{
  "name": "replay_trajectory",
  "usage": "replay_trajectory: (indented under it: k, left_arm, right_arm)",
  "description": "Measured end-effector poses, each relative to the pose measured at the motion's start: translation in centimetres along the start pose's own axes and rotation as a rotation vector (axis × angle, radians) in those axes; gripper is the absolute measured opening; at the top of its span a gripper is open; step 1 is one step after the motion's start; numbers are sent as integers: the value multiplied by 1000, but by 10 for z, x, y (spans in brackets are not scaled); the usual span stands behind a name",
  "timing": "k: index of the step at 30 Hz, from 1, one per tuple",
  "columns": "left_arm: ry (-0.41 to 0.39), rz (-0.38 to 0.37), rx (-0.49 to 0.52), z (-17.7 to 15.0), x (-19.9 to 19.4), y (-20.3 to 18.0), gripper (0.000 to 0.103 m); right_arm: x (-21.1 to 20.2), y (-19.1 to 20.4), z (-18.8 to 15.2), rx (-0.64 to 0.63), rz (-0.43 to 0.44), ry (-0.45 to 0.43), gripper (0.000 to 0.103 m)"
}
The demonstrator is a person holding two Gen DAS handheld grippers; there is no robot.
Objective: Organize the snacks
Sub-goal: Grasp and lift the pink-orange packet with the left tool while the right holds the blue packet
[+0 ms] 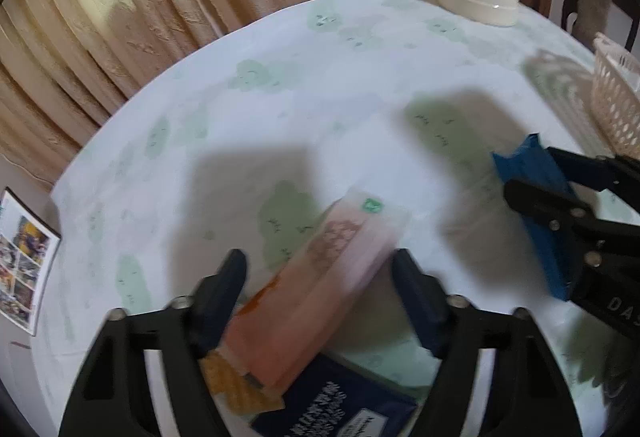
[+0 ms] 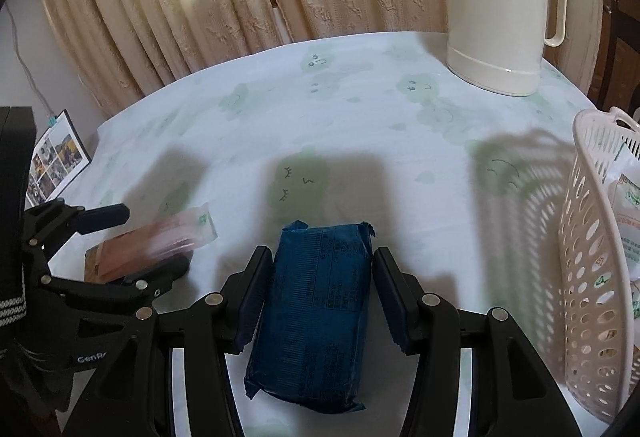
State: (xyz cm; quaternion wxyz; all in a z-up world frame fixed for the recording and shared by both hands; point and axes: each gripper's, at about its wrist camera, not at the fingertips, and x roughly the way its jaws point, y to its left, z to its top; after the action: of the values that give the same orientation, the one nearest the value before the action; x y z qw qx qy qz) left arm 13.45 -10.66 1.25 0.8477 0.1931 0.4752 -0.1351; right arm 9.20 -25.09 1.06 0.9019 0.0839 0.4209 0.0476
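Observation:
My left gripper [image 1: 320,273] is closed around a long pink-orange snack packet [image 1: 320,277], blurred by motion and tilted up to the right; it also shows in the right wrist view [image 2: 160,241]. Below it lie a dark blue packet [image 1: 340,405] and an orange-patterned one [image 1: 236,385]. My right gripper [image 2: 320,269] is shut on a dark blue wrapped snack block [image 2: 316,313] and holds it just left of the pinkish-white perforated basket [image 2: 580,277]. That gripper and block show in the left wrist view [image 1: 536,197].
A white kettle jug [image 2: 500,9] stands at the back right of the table with the green-patterned cloth [image 2: 320,109]. The basket holds light snack bags [image 2: 628,205]. A photo sheet [image 2: 56,161] stands at the left edge. Curtains hang behind.

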Motion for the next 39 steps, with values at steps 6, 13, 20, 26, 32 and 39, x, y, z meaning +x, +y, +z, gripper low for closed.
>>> replay_trajectory:
  k: [6, 13, 20, 26, 32, 39]
  left_arm:
    - [-23, -2, -33, -4, -5, -7, 38]
    - [-82, -54, -214, -5, -28, 17, 15]
    - [-172, -93, -296, -5, -63, 36, 12]
    - [-163, -87, -299, -4, -61, 37, 58]
    - [-52, -137, -271, -8, -29, 21, 65]
    - [-40, -95, -229, -16, -11, 5, 30]
  right_arm:
    - [-1, -2, 2, 3, 4, 16, 54]
    - [-4, 3, 0, 6, 9, 40, 64]
    - [-2, 8, -1, -27, -11, 43, 64]
    - [0, 13, -4, -66, -38, 34, 64]
    - [1, 15, -4, -65, -34, 36, 64]
    - [1, 13, -3, -57, -41, 25, 59]
